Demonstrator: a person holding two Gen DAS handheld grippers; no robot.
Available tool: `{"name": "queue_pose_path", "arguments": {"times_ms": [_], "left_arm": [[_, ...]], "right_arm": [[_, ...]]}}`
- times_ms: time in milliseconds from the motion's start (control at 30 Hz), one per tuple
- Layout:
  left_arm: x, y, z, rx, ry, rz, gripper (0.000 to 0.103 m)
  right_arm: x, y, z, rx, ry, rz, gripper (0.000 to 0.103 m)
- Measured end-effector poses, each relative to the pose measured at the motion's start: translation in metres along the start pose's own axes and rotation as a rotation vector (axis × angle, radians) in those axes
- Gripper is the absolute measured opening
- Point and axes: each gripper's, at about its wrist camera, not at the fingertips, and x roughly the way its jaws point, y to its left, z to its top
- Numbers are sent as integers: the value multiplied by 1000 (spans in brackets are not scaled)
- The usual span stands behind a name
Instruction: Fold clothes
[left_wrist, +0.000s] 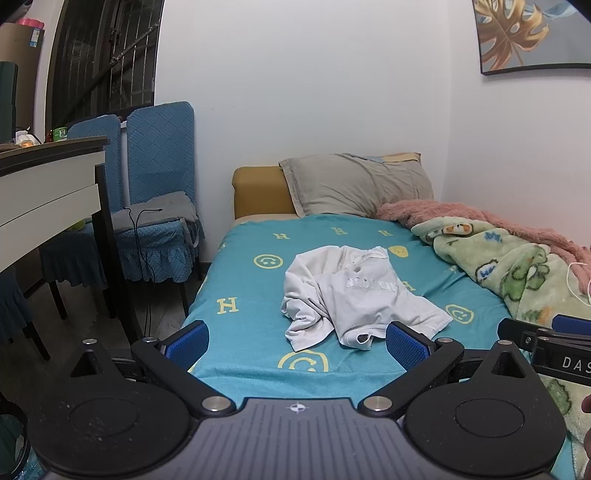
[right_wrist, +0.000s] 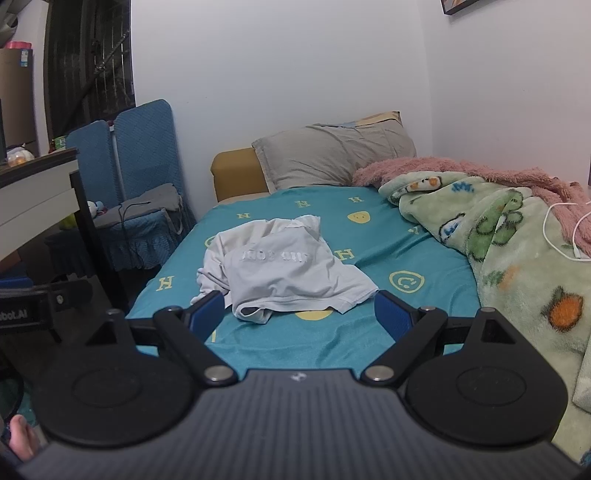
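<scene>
Shirt time: white T-shirt (left_wrist: 354, 295) lies in a crumpled heap in the middle of the bed (left_wrist: 243, 354), on the teal smiley-print sheet, one side bunched over itself and the hem nearest the cameras. Left hand-held gripper (left_wrist: 297, 343) hovers short of that near hem, jaws spread wide and empty; right hand-held gripper (right_wrist: 300, 313) does the same beside it, also gaping with nothing between the pads. Both sit low and level at the foot of the bed, which looks like a lineup for grabbing the hem at two spots and pulling the cloth flat. Folding has not begun, by my read. Green cartoon blanket (right_wrist: 517, 266) crowds the right side, so spreading room there is tight.
</scene>
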Motion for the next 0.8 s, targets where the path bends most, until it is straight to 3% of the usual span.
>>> {"name": "queue_pose_path", "arguments": {"times_ms": [800], "left_arm": [[6, -1, -1, -4, 12, -3, 103]], "right_arm": [[1, 0, -1, 0, 1, 1, 90]]}}
